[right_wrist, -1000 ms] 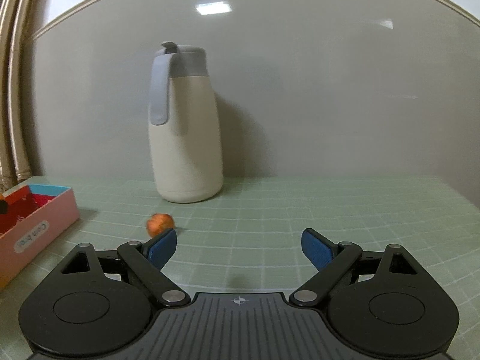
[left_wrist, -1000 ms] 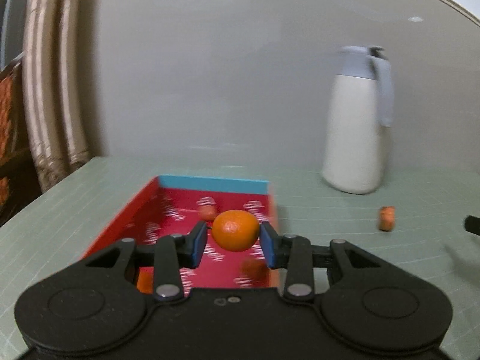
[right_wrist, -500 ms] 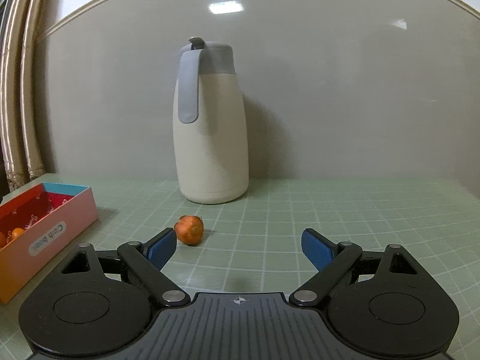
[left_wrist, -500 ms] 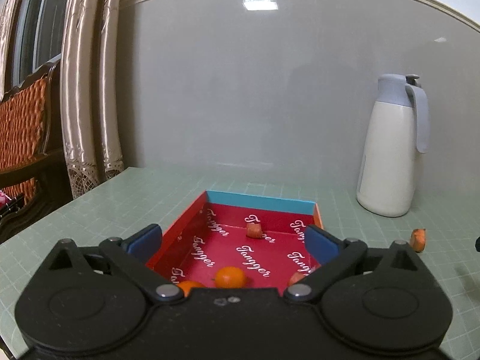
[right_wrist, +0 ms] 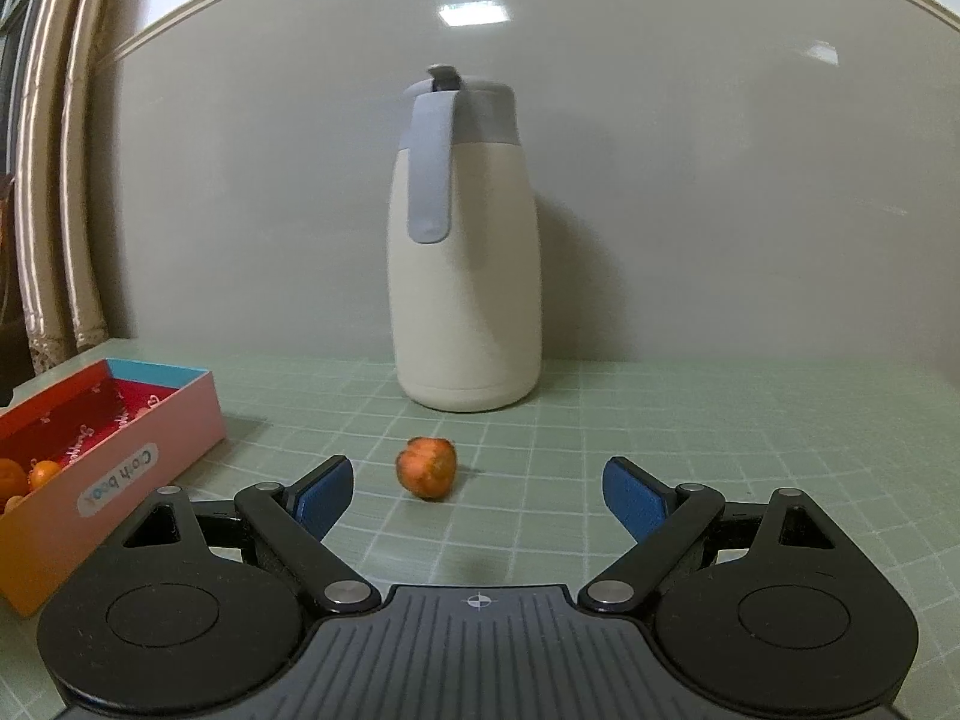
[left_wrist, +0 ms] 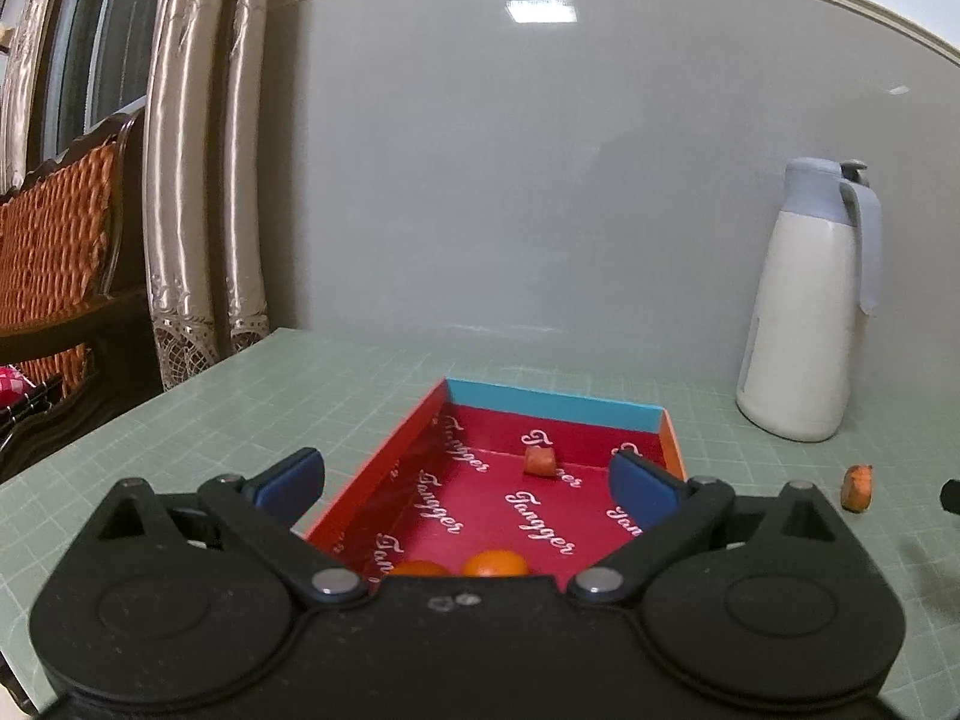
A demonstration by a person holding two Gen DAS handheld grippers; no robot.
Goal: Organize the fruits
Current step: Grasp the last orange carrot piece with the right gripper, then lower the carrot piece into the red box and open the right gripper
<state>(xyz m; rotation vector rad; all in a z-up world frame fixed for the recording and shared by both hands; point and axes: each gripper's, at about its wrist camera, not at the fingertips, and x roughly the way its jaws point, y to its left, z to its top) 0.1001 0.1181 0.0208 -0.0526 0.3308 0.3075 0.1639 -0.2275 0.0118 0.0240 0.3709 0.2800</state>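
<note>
A red box [left_wrist: 384, 480] with a blue far wall lies on the green mat. Inside it are a small orange-red fruit [left_wrist: 539, 459] near the far end and two orange tangerines [left_wrist: 495, 564] at the near end, partly hidden by my left gripper [left_wrist: 467, 483], which is open and empty above the box. A wrinkled orange-red fruit [right_wrist: 426, 467] lies on the mat, a little beyond and left of centre of my open, empty right gripper [right_wrist: 474, 495]. The same fruit shows in the left wrist view [left_wrist: 857, 487]. The box also shows in the right wrist view [right_wrist: 144, 456].
A white thermos jug [right_wrist: 462, 252] with a grey lid and handle stands against the grey wall behind the loose fruit. It also shows in the left wrist view [left_wrist: 810, 306]. Curtains [left_wrist: 198, 180] and a wicker chair [left_wrist: 54, 252] stand beyond the table's left edge.
My left gripper opened and let the tangerine drop into the box, then drew back and up. My right gripper has moved toward the loose fruit, which now lies nearer its open fingers.
</note>
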